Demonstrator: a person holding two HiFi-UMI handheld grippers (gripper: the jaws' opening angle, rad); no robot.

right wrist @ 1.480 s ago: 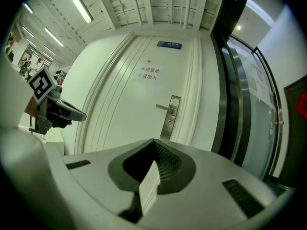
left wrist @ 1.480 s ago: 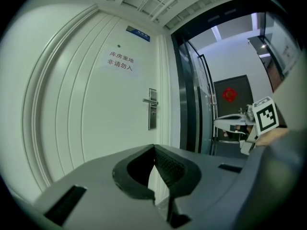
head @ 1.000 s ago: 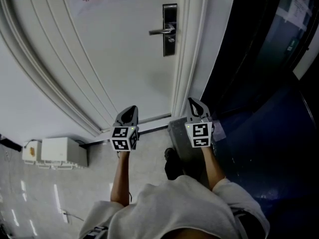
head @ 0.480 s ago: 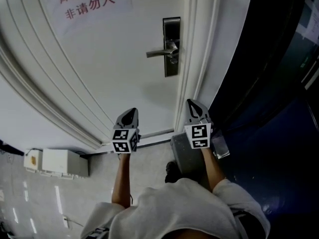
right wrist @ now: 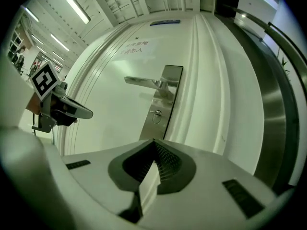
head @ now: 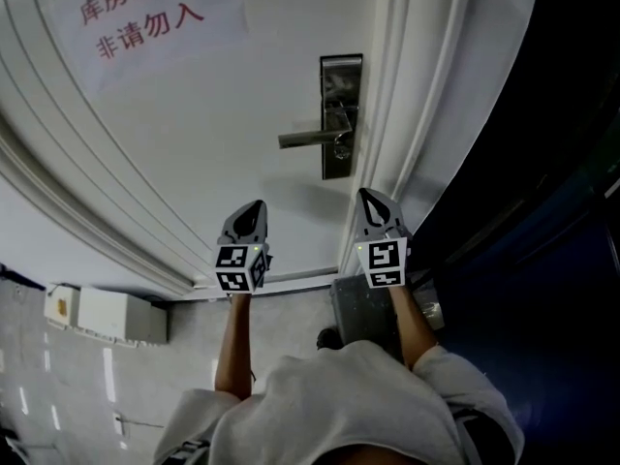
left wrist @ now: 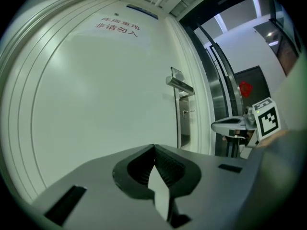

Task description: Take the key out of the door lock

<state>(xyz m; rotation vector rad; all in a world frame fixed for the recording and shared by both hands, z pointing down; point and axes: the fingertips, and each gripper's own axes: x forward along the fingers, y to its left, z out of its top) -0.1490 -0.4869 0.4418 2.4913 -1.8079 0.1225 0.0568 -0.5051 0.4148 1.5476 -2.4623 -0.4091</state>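
While left gripper (head: 255, 207) and right gripper (head: 369, 196) hang closed, empty, the right should open, approaching the key (right wrist: 156, 115) at its twelve o'clock.

The door lock (head: 341, 80) is seen as a tall, narrow plate of brushed metal, mounted upright near the right edge of the white door (head: 213, 153). A lever handle (head: 306, 139) is set on it at mid-height and is held level, pointed away from that edge. The key (right wrist: 157, 115) is seated in the plate just below the handle, and its rounded bow is seen standing out from the metal.
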